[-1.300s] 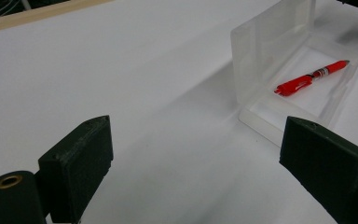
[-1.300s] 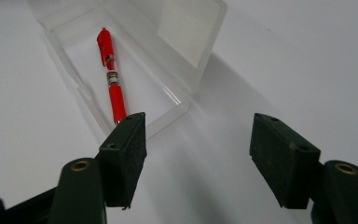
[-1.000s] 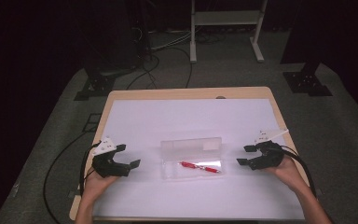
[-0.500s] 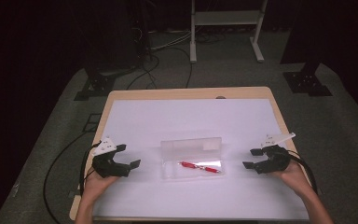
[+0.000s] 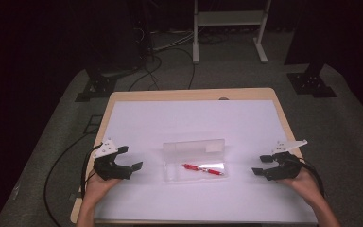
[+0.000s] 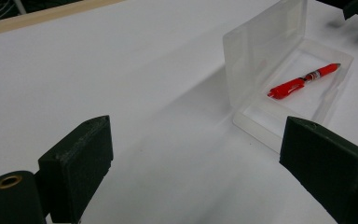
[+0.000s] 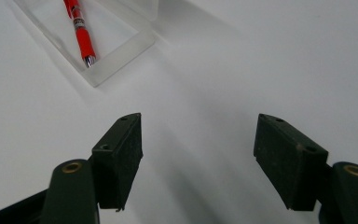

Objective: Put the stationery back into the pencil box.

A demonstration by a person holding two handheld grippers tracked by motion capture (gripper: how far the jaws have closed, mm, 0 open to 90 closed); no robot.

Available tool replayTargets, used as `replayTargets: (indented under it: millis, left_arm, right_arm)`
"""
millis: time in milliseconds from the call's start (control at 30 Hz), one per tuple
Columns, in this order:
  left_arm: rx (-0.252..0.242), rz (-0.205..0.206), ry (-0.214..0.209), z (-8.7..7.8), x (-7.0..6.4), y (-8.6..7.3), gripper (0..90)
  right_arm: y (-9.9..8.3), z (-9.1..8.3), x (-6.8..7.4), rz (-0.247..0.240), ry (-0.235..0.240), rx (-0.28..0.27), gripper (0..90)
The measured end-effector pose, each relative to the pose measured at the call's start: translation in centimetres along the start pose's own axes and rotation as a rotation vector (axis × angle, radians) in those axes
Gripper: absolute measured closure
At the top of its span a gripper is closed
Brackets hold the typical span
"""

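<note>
A clear plastic case (image 5: 194,161) lies open on the white-covered bench (image 5: 189,123), roughly midway between the left and right edges and nearer the person's edge than the far one. Its lid (image 5: 194,146) stands upright along the far side of the tray, and a red pen (image 5: 203,169) lies flat inside the tray, slanted slightly, with its silver tip toward the right edge of the bench. The left gripper (image 5: 128,159) rests low near the left edge, held in the person's left hand (image 5: 97,187), its fingers (image 5: 135,166) spread wide apart with nothing between them, pointing toward the case but well apart from it. In the left gripper view the case (image 6: 286,79) sits beyond the two black fingers (image 6: 77,163), the pen (image 6: 303,80) plain against the tray floor and the lid rising on the tray's left. The right gripper (image 5: 263,165) lies near the right edge of the bench in the right hand (image 5: 307,182), its fingers likewise parted and empty, aimed toward the case from the other side and also well clear of it. In the right gripper view the pen's tip end (image 7: 81,35) and a corner of the tray (image 7: 116,49) show at the upper left, beyond the open fingers (image 7: 121,154).
</note>
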State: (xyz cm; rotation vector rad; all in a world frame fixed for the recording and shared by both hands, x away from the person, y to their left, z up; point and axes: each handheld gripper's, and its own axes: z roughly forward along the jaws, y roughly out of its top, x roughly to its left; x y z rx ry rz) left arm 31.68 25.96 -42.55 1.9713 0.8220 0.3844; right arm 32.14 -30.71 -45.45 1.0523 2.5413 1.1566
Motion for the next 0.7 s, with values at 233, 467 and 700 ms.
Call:
replayTargets:
  millis: [233, 467, 700]
  left_arm:
    - [-0.02, 0.007, -0.017, -0.2, -0.3, 0.3, 8.6]
    - [-0.024, 0.008, -0.028, -0.1, -0.6, 0.4, 8.6]
    - [-0.037, 0.009, -0.049, 0.0, -1.1, 0.8, 7.4]
  right_arm:
    - [-0.5, -0.6, 0.0, 0.014, -0.004, -0.002, 31.6]
    - [-1.7, -1.0, 0.1, 0.035, -0.02, 0.002, 31.7]
    - [-3.7, -1.8, 1.4, 0.043, -0.047, -0.04, 29.8]
